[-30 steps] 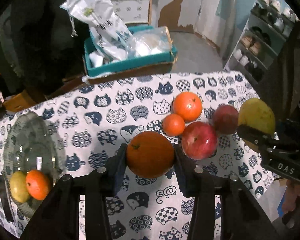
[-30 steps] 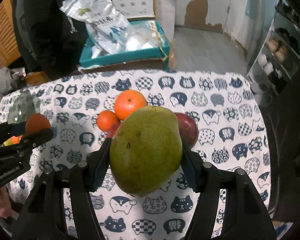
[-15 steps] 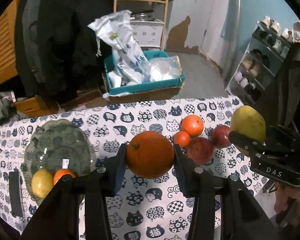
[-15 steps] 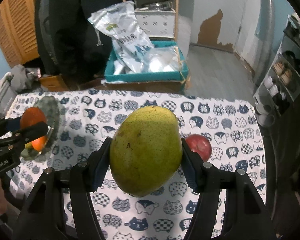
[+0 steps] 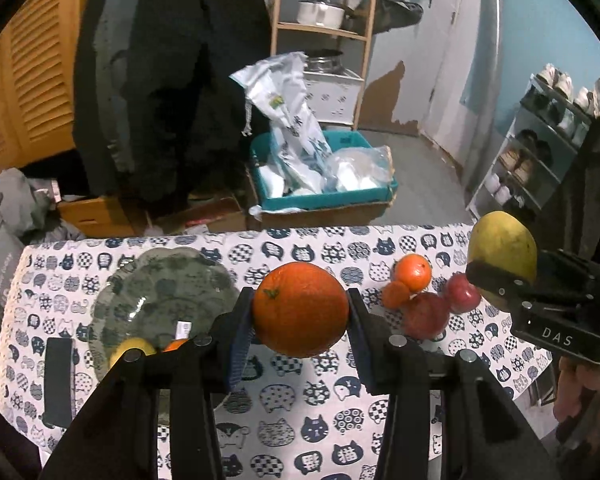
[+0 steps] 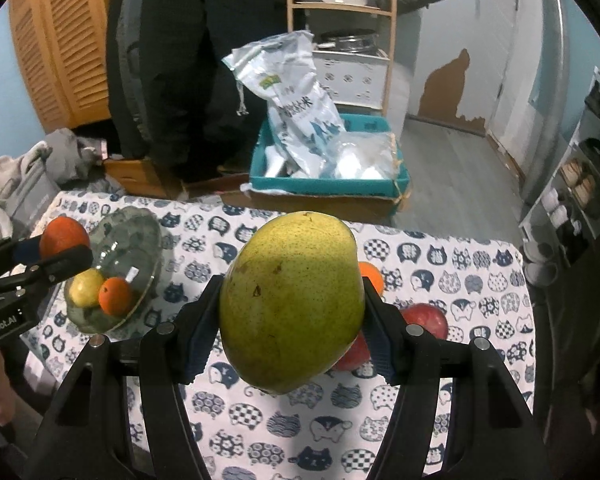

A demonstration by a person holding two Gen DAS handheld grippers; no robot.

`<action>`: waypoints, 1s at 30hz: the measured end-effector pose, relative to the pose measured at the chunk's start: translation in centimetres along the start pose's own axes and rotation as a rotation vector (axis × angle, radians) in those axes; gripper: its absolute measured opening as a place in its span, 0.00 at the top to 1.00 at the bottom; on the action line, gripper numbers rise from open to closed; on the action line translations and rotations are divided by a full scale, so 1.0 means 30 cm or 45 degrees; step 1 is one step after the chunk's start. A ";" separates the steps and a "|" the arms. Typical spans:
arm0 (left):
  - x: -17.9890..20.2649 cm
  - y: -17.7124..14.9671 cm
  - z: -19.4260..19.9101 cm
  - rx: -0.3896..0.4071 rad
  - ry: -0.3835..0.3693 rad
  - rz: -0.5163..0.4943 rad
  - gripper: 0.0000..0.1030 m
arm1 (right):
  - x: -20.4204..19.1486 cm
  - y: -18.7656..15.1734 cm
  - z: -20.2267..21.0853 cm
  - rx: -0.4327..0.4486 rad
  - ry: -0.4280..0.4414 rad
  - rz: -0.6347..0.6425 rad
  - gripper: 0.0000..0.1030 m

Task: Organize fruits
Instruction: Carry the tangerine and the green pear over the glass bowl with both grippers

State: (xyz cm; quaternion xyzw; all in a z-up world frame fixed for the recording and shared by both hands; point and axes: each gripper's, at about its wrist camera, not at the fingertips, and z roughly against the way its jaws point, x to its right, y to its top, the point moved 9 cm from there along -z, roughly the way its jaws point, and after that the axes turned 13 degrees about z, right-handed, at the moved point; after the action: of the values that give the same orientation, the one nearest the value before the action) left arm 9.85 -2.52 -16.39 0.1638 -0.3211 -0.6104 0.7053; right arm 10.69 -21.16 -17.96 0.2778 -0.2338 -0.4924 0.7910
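Change since a second ago: both grippers have risen with their fruit; the table now sits lower in both views and the bowl has come fully into sight.
Left gripper (image 5: 300, 312): clamped on a large round orange (image 5: 300, 309), pads pressing its sides, carried clear above the cloth.
Right gripper (image 6: 292, 304): clamped on a big yellow-green mango (image 6: 292, 300), held upright, its lower end hanging below the pads.
Landmark: round scalloped clear glass bowl (image 5: 140, 276) at the left end of the cat-print tablecloth (image 5: 300, 412).
Bowl contents: one yellow fruit (image 6: 85, 287) and one small orange (image 6: 115, 296), touching, on the bowl's near side.
Held orange: just right of the bowl, above the cloth.
Held mango: well right of the bowl, over the loose fruit.
Loose fruit: two small oranges (image 5: 412, 272) and two red apples (image 5: 426, 316), bunched together well right of the bowl.
Other item: dark flat rectangular object (image 5: 59, 380) just left of the bowl; identity unclear.
Step, judged: carrying both fruits towards the bowl; four pieces remain to be moved.
Risk one: the mango is heavy and smooth below its grip line; a tilt could let it slip.
Risk two: a drop from height could crack the glass or knock out the resting fruit.
Risk three: both grippers converging on one bowl could collide.
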 end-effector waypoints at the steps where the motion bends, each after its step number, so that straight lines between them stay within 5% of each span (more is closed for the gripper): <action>1: -0.011 0.005 0.005 0.005 0.004 0.005 0.56 | -0.012 0.010 0.000 0.005 0.004 0.005 0.37; 30: -0.396 0.071 0.021 0.023 0.152 0.161 0.56 | -0.374 0.250 -0.138 0.025 0.182 0.119 0.37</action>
State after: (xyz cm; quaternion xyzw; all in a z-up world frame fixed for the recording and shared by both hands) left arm 10.47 9.50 -17.60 0.1857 -0.2937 -0.5508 0.7588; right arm 13.67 -7.38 -17.07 0.3086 -0.1943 -0.4316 0.8251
